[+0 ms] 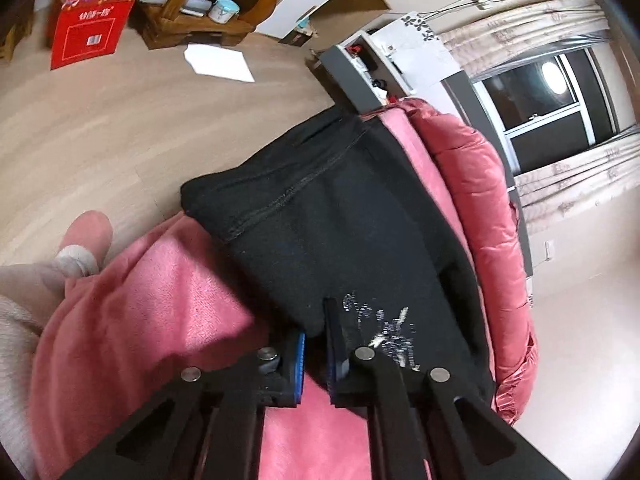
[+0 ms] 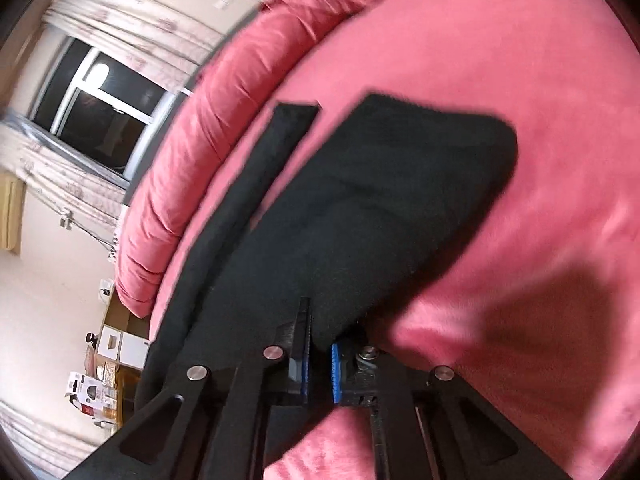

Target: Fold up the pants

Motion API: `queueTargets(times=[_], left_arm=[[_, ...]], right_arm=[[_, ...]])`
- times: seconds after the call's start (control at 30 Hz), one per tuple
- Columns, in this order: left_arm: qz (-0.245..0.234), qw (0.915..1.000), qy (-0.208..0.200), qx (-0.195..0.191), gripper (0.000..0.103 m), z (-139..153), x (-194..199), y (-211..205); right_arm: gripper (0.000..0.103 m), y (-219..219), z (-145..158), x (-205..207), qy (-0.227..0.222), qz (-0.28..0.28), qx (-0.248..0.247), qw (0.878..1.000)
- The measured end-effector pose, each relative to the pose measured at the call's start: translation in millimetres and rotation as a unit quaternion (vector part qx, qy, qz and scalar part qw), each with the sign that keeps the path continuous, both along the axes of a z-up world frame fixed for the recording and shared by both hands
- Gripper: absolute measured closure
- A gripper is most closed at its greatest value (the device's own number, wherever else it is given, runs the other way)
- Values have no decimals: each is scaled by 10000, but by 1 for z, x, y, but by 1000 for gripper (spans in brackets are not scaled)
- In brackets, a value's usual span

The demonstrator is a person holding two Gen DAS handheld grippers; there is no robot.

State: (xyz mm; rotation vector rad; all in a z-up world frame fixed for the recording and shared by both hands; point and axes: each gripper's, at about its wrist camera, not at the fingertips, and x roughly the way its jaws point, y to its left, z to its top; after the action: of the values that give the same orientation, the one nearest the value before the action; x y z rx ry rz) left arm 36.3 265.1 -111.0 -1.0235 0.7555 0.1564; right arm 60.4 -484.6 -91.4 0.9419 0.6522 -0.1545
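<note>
Partly hidden, black pants (image 1: 340,216) pinched in left fingers (image 1: 298,364) and right fingers (image 2: 338,372).

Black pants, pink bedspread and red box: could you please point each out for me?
black pants (image 1: 344,220), left wrist view, on the flat cloth beside the seam.
pink bedspread (image 2: 500,52), right wrist view, on bare cover.
red box (image 1: 94,28), left wrist view, on its printed face.

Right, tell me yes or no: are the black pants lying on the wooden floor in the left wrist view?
No, the black pants lie on the pink blanket, with the wooden floor beyond its edge.
</note>
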Motion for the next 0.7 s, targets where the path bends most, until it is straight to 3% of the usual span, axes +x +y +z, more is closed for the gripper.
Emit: queueTargets(times=[0.2, 0.3, 0.5, 0.7], left_arm=[[-429, 9965, -172, 700, 96, 48, -13, -16], [-593, 9946, -106, 850, 96, 61, -26, -20], [-1050, 9882, 258, 1087, 96, 69, -58, -30], [-1388, 9800, 711, 1238, 96, 59, -77, -48]], right_arm=[[96, -3, 31, -13, -118, 41, -306, 9995], [96, -8, 36, -24, -100, -31, -323, 9994], [96, -22, 35, -53, -20, -160, -403, 9991], [96, -37, 25, -87, 139, -395, -383, 9984]])
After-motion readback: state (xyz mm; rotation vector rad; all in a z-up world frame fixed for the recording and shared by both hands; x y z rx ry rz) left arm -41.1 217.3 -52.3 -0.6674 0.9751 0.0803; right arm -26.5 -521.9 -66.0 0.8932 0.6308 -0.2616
